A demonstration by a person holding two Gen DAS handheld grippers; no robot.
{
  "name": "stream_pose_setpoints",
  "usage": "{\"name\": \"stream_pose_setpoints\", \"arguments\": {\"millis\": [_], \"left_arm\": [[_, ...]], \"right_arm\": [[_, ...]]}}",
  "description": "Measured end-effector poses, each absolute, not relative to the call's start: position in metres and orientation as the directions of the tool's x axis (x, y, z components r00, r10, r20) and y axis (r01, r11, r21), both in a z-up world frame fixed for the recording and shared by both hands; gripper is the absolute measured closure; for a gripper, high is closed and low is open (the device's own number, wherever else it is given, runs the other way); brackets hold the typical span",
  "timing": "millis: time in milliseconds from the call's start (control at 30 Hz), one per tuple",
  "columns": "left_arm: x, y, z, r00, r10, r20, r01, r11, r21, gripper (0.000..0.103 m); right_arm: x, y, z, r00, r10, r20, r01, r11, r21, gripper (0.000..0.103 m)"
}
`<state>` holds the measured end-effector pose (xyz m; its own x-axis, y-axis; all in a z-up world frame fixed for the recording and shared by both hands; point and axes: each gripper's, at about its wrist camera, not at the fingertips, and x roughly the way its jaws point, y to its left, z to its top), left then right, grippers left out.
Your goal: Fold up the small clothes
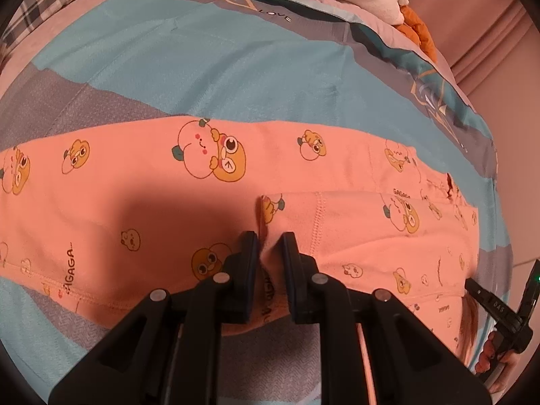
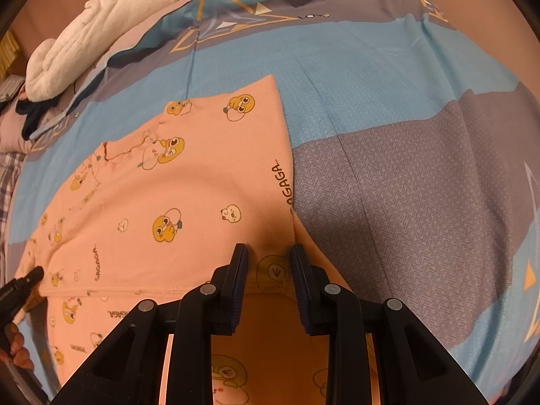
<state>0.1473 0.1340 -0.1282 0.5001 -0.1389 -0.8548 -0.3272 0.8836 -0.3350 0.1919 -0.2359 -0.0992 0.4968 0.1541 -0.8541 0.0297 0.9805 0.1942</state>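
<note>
Left wrist view: peach cartoon-print pants (image 1: 202, 185) lie flat on the bed (image 1: 202, 67), long axis running left to right. The left hand-held gripper (image 1: 270, 249) pinches a raised fold at the near edge.

Right wrist view: the right hand-held gripper (image 2: 269, 263) straddles the hem, jaws apart; whether it grips is unclear.

Right gripper (image 2: 269, 263) fingers straddle hem of orange cartoon-print garment (image 2: 175, 195); fabric between them. Blue-grey bedspread (image 2: 405, 175) ahead-right. White plush (image 2: 98, 30) far ahead-left. Left gripper (image 2: 23, 285) tip touching garment far left.
</note>
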Motion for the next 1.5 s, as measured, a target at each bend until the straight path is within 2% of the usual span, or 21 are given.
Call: {"name": "stream_pose_setpoints", "arguments": {"millis": [233, 333, 433, 500, 567, 600, 667, 700, 767, 867, 933, 1100, 1267, 1500], "left_arm": [[0.141, 0.14, -0.125, 0.517, -0.16, -0.841, -0.404, 0.82, -0.404, 0.085], [0.133, 0.139, -0.114, 0.511, -0.149, -0.846, -0.405, 0.827, -0.39, 0.08], [0.116, 0.143, -0.097, 0.554, -0.132, -0.822, -0.401, 0.823, -0.403, 0.064], [0.099, 0.151, -0.081, 0.601, -0.114, -0.791, -0.405, 0.81, -0.425, 0.039], [0.086, 0.159, -0.068, 0.64, -0.096, -0.762, -0.414, 0.793, -0.447, 0.029], [0.077, 0.166, -0.061, 0.657, -0.081, -0.749, -0.424, 0.782, -0.457, 0.023], [0.062, 0.178, -0.05, 0.68, -0.036, -0.732, -0.459, 0.758, -0.463, 0.018], [0.056, 0.183, -0.047, 0.685, -0.012, -0.728, -0.477, 0.748, -0.461, 0.015], [0.044, 0.192, -0.041, 0.69, 0.038, -0.723, -0.515, 0.728, -0.453, 0.012], [0.026, 0.205, -0.037, 0.682, 0.119, -0.721, -0.576, 0.696, -0.43, 0.01], [0.017, 0.215, -0.039, 0.672, 0.161, -0.723, -0.613, 0.668, -0.421, 0.009], [-0.006, 0.243, -0.051, 0.654, 0.233, -0.72, -0.692, 0.569, -0.444, 0.009], [-0.021, 0.271, -0.069, 0.628, 0.266, -0.731, -0.744, 0.48, -0.465, 0.012], [-0.037, 0.312, -0.105, 0.62, 0.226, -0.751, -0.773, 0.34, -0.535, 0.03]], "right_arm": [[0.191, -0.234, -0.099, 0.501, 0.142, -0.854, 0.032, 0.983, 0.182, 0.075], [0.19, -0.233, -0.097, 0.506, 0.141, -0.851, 0.016, 0.985, 0.173, 0.075], [0.186, -0.237, -0.093, 0.509, 0.158, -0.846, 0.013, 0.982, 0.191, 0.074], [0.181, -0.239, -0.088, 0.52, 0.165, -0.838, 0.007, 0.98, 0.197, 0.073], [0.173, -0.239, -0.078, 0.547, 0.163, -0.821, -0.007, 0.982, 0.19, 0.066], [0.168, -0.239, -0.071, 0.566, 0.169, -0.807, -0.019, 0.981, 0.192, 0.059], [0.159, -0.239, -0.058, 0.598, 0.198, -0.777, -0.048, 0.976, 0.212, 0.046], [0.154, -0.24, -0.052, 0.613, 0.22, -0.759, -0.068, 0.972, 0.227, 0.043], [0.142, -0.237, -0.036, 0.648, 0.259, -0.716, -0.112, 0.963, 0.247, 0.027], [0.123, -0.23, -0.014, 0.703, 0.3, -0.645, -0.175, 0.952, 0.252, 0.012], [0.114, -0.225, -0.004, 0.725, 0.323, -0.609, -0.209, 0.945, 0.253, 0.007], [0.099, -0.208, 0.005, 0.728, 0.403, -0.554, -0.302, 0.915, 0.268, 0.007], [0.091, -0.195, 0.002, 0.708, 0.43, -0.561, -0.336, 0.903, 0.268, 0.007], [0.088, -0.19, 0.005, 0.711, 0.42, -0.565, -0.323, 0.908, 0.268, 0.007]]}}
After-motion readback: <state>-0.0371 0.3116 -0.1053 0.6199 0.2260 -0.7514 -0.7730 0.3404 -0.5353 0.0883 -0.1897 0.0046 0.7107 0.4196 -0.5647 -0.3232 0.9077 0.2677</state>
